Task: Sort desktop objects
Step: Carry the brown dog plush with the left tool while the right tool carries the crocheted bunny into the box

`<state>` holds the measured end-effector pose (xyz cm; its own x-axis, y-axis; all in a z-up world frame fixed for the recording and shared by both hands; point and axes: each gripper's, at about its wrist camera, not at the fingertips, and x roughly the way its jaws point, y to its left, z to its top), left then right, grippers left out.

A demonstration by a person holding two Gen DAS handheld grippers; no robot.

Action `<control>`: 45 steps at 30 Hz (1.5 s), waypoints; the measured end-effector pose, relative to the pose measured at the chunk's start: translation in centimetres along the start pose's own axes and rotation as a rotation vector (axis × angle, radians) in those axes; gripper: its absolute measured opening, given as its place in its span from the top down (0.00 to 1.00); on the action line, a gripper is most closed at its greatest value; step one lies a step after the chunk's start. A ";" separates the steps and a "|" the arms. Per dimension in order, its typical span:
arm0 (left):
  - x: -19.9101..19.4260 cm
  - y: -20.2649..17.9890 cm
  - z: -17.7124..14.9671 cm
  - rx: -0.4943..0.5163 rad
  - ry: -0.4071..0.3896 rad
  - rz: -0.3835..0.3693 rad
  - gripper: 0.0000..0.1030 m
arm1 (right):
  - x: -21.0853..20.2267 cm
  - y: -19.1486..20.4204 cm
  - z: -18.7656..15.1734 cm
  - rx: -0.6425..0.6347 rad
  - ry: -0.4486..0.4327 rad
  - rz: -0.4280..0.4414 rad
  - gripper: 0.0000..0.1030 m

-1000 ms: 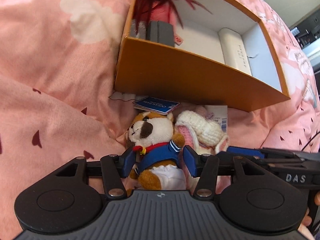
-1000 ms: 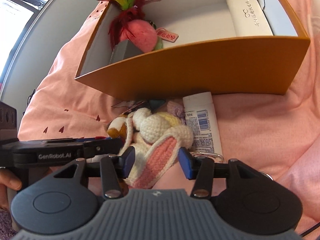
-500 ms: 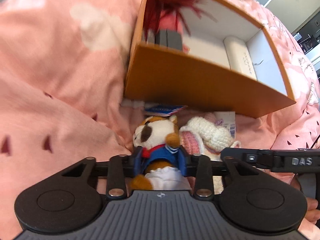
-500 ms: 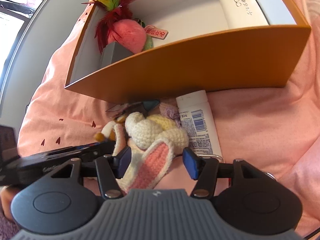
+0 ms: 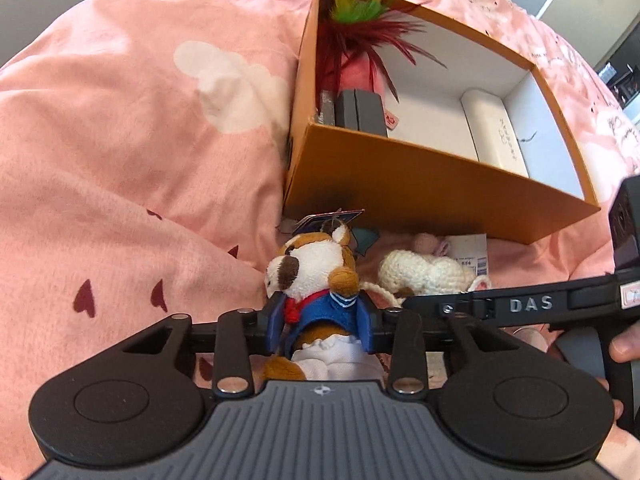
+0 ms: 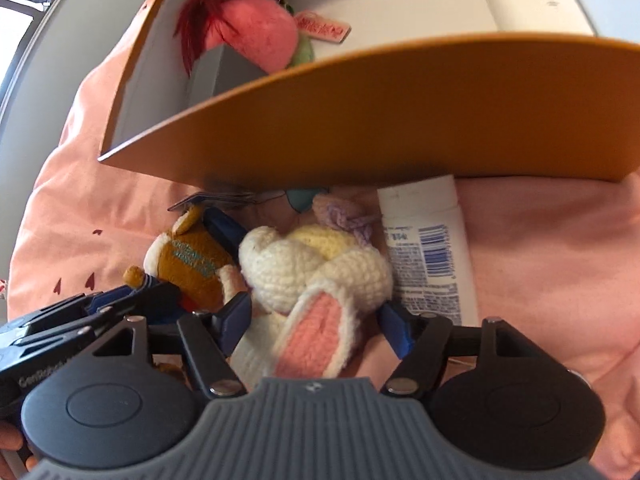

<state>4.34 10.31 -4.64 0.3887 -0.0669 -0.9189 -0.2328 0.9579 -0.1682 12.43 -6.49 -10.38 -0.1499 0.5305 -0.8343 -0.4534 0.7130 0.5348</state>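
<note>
A brown and white plush animal (image 5: 312, 268) in a blue sailor jacket sits on the pink blanket in front of the orange box (image 5: 420, 188). My left gripper (image 5: 321, 320) has its blue pads pressed on the jacket, though the jaws are opening. Right beside it lies a cream crochet bunny (image 6: 316, 268) with a pink ear. My right gripper (image 6: 316, 320) straddles the bunny. Its jaws are opening wide, with gaps between the pads and the bunny. The plush animal (image 6: 192, 260) and the left gripper's side show at the left of the right wrist view.
A white tube with a barcode (image 6: 424, 248) lies right of the bunny against the box wall (image 6: 400, 112). Inside the box are a pink feathered plush (image 5: 360, 72), a grey case (image 5: 360, 114) and a white glasses case (image 5: 494, 136). Pink blanket (image 5: 140, 160) bulges on the left.
The left jaws closed onto the plush animal, which now sits a little higher with its tag lifted. The right gripper came down closer over the bunny and its jaws spread wider.
</note>
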 end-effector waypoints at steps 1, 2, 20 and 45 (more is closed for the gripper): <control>0.2 -0.1 0.0 0.009 0.009 0.001 0.54 | 0.3 0.0 0.0 0.004 0.003 -0.001 0.32; 0.3 -0.1 -0.2 0.014 0.017 0.000 0.52 | 0.3 -0.1 0.0 0.006 0.003 0.000 0.32; -2.0 -1.4 -0.3 0.033 -0.059 -0.032 0.64 | -4.3 2.0 -2.1 -0.118 -0.138 0.025 0.47; -9.4 -6.8 5.6 0.110 -0.359 -0.176 0.66 | -15.9 3.9 0.7 -0.220 -0.465 0.036 0.47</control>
<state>7.24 6.00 7.11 0.7051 -0.1491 -0.6933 -0.0457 0.9661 -0.2542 13.68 -11.82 5.07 0.2148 0.7367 -0.6412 -0.6366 0.6035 0.4801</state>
